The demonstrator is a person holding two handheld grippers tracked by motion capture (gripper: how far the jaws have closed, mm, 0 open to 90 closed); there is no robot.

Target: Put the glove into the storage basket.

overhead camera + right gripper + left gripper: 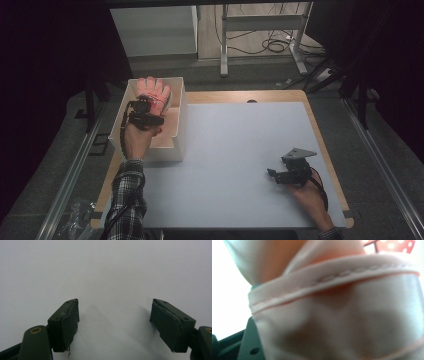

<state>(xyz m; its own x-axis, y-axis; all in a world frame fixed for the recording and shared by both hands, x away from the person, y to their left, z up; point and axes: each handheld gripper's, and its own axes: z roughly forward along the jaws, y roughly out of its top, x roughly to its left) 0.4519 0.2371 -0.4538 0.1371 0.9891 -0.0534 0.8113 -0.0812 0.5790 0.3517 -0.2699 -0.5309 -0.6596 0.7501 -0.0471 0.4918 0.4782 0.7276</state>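
**Soft pink glove held over the white bin**

Black and parted wide, the jaws of my right gripper point(276, 175) rest at about four o'clock on the pale table point(235, 150), with nothing between them but bare surface in the right gripper view.

Farther out, at about ten o'clock, my left gripper point(144, 107) is up at the white bin point(177, 145), its jaws clamped on the pink glove point(152, 92). In the left gripper view the glove's stitched cuff point(332, 280) folds right against the camera, and a red dotted print peeks out at the top.

I judge the glove light, limp and a little slick: it folds and sags rather than keeping shape. The doubled, stitched cuff looks the surest place to pinch, since the thin fingers would slide or bunch.
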